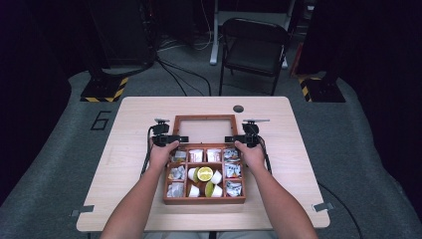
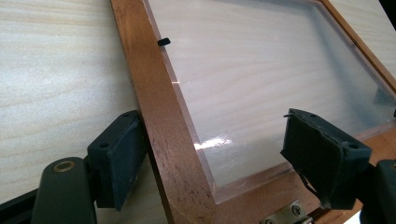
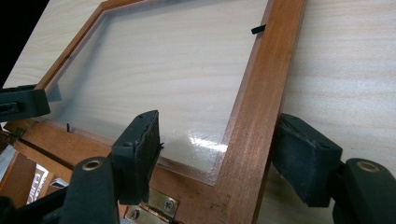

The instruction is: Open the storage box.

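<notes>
- Jaws of left gripper (image 2: 212,163) stand wide apart, straddling the left side rail of the lid (image 2: 159,116); one pad touches the rail's outer edge, the other hangs over the clear pane, nothing clamped.
- Jaws of right gripper (image 3: 217,154) equally wide, straddling the lid's right rail (outer pad just beside the wood, contact not certain).
- Lid lies folded back flat on the bench (image 1: 298,149), hinged to the far edge of the wooden box (image 1: 204,200).
- Box sits mid-bench, compartments holding packets and small cups.
</notes>
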### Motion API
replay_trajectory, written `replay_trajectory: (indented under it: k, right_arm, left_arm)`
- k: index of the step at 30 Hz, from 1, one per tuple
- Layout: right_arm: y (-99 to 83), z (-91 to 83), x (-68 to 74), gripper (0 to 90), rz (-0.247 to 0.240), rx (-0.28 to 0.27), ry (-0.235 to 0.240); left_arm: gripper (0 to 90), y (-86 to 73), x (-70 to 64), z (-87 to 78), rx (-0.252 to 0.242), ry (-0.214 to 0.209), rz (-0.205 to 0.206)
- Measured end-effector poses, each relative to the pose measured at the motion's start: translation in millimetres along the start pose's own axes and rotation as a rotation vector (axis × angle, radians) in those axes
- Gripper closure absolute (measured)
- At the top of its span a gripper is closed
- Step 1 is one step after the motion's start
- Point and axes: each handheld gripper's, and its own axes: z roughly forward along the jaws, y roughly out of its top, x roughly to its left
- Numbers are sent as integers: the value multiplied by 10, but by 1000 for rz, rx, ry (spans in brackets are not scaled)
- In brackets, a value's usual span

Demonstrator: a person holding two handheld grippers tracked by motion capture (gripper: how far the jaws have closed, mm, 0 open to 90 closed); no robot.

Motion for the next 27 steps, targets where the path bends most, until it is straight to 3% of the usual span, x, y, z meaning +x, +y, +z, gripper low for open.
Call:
replay_trajectory:
  k: [2,3,9,10,11,13,16,20,23,27]
  right_arm:
    - [-2,-13,-3,339,11,1,-3]
    - [-1,-21,-9,341,8,3,-4]
    - [-11,-34,-30,346,5,-5,-2]
    - [-12,-34,-31,347,1,-9,-3]
    - [-17,-42,-16,349,16,-5,-8]
    - [-26,-51,-12,363,14,-17,-17]
    - [-31,-86,-8,383,4,-9,-30]
    - [-35,-204,40,404,-85,-41,-71]
    - [-52,-295,78,409,-108,-58,-60]
    - [-115,-410,224,425,-200,-85,-32]
  left_arm:
    - [217,0,-20,14,-11,-5,-16]
    - [217,2,-14,14,-6,-4,-1]
    - [217,3,-8,18,-6,-10,0]
    - [219,0,-19,17,-13,-12,-26]
    - [228,3,-4,7,-6,-15,-13]
    - [250,1,-5,-14,-7,-11,-35]
    - [272,6,-9,-76,-2,23,10]
    - [281,7,-18,-190,-6,31,24]
    - [288,-2,-43,-272,-16,29,30]
    - [322,-39,-71,-367,-26,12,26]
